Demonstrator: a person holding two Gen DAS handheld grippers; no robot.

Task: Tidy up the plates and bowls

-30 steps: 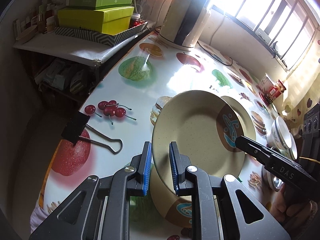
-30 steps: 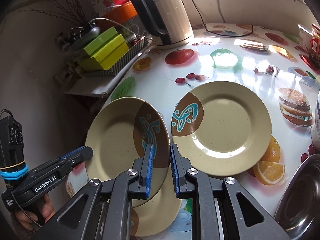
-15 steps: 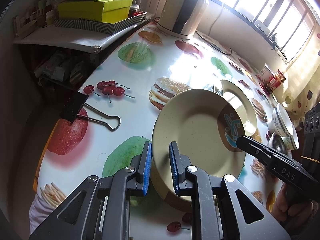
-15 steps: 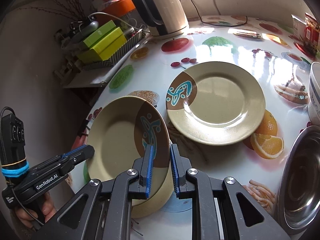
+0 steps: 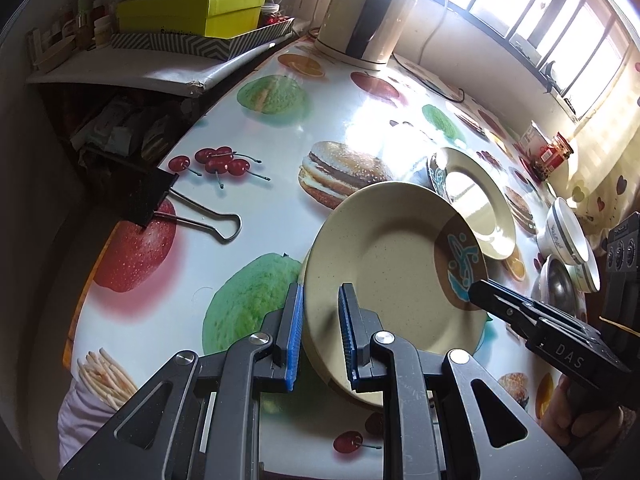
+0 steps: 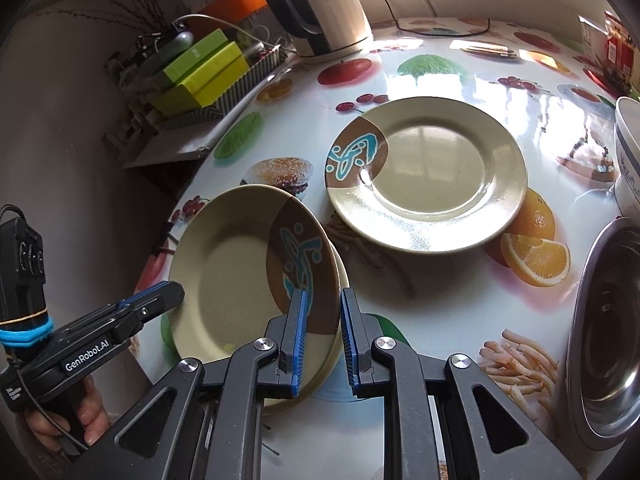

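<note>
- We have both grippers on one beige plate (image 5: pixel 384 280), lifted and tilted above the table (image 5: pixel 280 216).
- Left gripper (image 5: pixel 320 336): jaws narrow, clamped on the plate's near rim.
- Right gripper (image 6: pixel 323 340): jaws narrow, pinching the opposite rim at the brown-and-teal patch.
- Another beige rim shows just under the held plate in the right view; we can't tell if it is gripped too.
- Second plate (image 6: pixel 428 176) lies flat on the table, just beyond the held one.
- Step, we judge: carrying the plate to stack on the flat one.
- Next: level it, centre it over the flat plate, lower, release both together.
- Steel bowl (image 6: pixel 608 332) and white bowl (image 5: pixel 562 232) not yet handled.
</note>
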